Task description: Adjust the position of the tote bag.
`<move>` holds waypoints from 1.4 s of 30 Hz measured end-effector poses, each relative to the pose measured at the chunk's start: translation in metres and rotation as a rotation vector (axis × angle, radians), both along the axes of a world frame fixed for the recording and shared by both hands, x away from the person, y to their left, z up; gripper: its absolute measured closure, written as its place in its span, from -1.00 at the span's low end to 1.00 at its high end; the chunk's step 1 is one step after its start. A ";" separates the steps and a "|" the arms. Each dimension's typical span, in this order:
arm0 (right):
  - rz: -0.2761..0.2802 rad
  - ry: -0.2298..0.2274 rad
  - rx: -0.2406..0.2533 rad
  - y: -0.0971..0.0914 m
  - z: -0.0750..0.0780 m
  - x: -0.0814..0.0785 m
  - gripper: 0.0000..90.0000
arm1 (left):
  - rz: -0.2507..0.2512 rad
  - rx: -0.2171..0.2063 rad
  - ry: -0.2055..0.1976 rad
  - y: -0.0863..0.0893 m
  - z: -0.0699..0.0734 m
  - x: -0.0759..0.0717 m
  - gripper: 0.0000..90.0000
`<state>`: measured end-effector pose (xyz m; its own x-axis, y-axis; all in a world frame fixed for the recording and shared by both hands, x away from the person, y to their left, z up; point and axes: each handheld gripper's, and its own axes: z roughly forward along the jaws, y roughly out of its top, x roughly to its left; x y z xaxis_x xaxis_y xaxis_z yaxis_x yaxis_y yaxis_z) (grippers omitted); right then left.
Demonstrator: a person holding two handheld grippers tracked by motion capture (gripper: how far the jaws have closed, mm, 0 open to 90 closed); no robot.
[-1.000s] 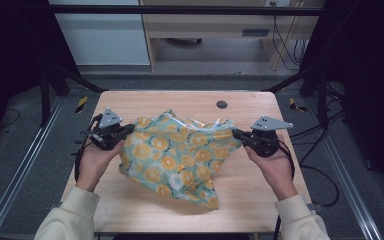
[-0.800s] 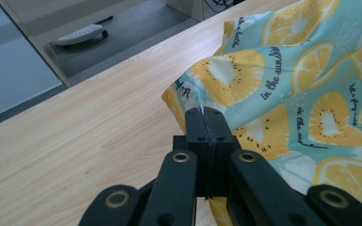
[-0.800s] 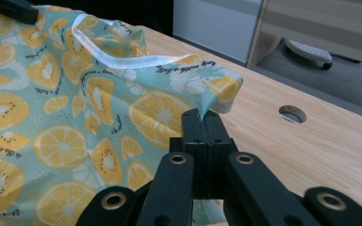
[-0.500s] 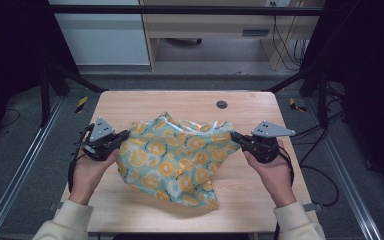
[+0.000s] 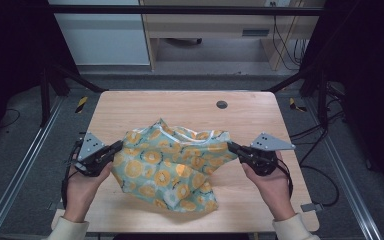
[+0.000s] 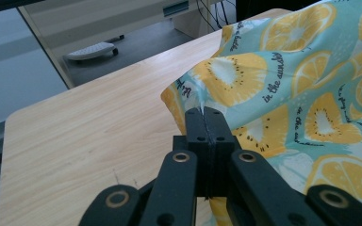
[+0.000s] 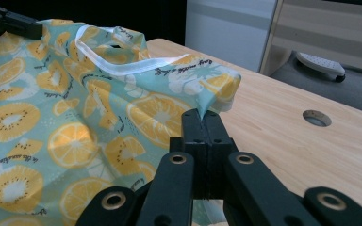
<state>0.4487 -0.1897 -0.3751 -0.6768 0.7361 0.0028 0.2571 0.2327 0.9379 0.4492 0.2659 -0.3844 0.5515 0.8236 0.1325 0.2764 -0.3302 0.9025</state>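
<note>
High view: the left claw [image 5: 114,149] is pressed together on the left edge of the cloth [image 5: 172,167], and the right claw [image 5: 231,147] is pressed together on its right edge. The cloth, teal with orange citrus slices, spans between the two claws, its long axis running from one claw to the other across the desk [image 5: 180,105]. Its upper hem sits bunched between the claws; a loose flap trails from that line toward the person's side of the desk. A round hole [image 5: 222,104] lies in the desk beyond the right claw, apart from the cloth.

Left gripper view: left claw [image 6: 206,114] with jaws tight together, a fold of cloth [image 6: 283,80] pinched at the tips. The fabric spreads ahead and to the right of the claw.

Right gripper view: right claw [image 7: 201,116] likewise tight on a cloth [image 7: 89,108] corner. The fabric spreads left of the claw, white hem on top; bare desk [image 7: 283,141] lies to the right.
</note>
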 end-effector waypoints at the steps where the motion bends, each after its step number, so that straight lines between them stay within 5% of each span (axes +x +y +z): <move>1: 0.001 0.003 0.000 0.000 -0.001 -0.002 1.00 | -0.003 0.001 -0.001 0.000 -0.001 -0.002 1.00; 24: 0.047 0.000 0.028 0.008 -0.020 -0.027 1.00 | 0.005 -0.062 -0.036 0.021 -0.008 -0.046 1.00; 42: 0.059 0.025 0.013 0.006 -0.033 -0.036 1.00 | -0.039 -0.042 -0.014 0.022 -0.025 -0.066 1.00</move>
